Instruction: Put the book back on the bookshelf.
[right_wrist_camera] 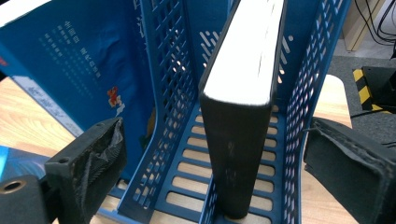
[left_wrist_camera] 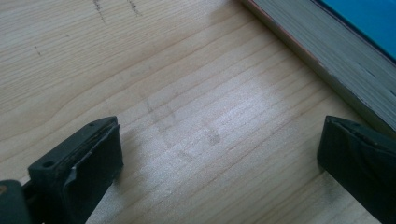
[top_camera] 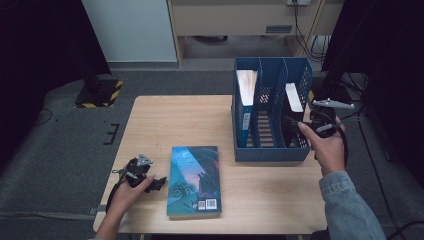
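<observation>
A blue three-slot file rack (top_camera: 270,150) stands at the table's right. Its left slot holds an upright blue book (top_camera: 246,95). Its right slot holds a black-covered book (top_camera: 294,100) standing on end. My right gripper (top_camera: 292,122) is at the rack's front right corner, open. In the right gripper view the black book's spine (right_wrist_camera: 236,140) stands between and beyond the two pads, which do not touch it. A blue picture book (top_camera: 194,180) lies flat near the table's front edge. My left gripper (top_camera: 159,182) rests open on the wood just left of that book, whose page edge (left_wrist_camera: 336,56) shows close by.
The rack's middle slot (right_wrist_camera: 187,154) holds nothing. Bare wood table (top_camera: 170,120) stretches left of the rack. On the floor, a yellow-and-black striped base (top_camera: 100,92) sits beyond the table's left corner and cables (top_camera: 315,45) lie at the back right.
</observation>
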Available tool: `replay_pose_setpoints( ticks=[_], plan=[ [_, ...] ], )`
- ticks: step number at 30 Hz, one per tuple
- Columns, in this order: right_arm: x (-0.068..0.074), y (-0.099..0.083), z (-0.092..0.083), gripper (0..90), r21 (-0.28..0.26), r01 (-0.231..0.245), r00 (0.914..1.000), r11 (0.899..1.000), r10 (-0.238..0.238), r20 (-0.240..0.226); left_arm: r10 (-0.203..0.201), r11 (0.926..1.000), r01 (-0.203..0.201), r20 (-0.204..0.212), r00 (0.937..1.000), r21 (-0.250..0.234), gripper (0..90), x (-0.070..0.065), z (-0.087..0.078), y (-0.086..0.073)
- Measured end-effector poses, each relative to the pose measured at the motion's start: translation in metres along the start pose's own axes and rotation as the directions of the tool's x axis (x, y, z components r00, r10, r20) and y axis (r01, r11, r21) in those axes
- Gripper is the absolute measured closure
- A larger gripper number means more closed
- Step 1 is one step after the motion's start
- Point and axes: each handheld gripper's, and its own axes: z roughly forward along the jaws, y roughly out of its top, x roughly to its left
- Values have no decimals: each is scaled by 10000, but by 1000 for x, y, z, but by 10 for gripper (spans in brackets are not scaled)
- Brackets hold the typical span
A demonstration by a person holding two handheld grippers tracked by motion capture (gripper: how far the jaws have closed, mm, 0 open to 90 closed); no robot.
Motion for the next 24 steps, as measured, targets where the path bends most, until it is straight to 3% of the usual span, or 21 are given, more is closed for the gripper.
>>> replay_pose_setpoints(
  ticks=[15,24],
  plan=[
    [11,-37,-15,68,120,-17,9995,9999,21,-323,-54,9999,54,-45,10000,-131,0,0,0,-1],
    [33,-66,-18,87,169,320,9950,9993,-302,-954,-73,10000,72,-61,10000,-63,0,-1,1,0]
  ],
)
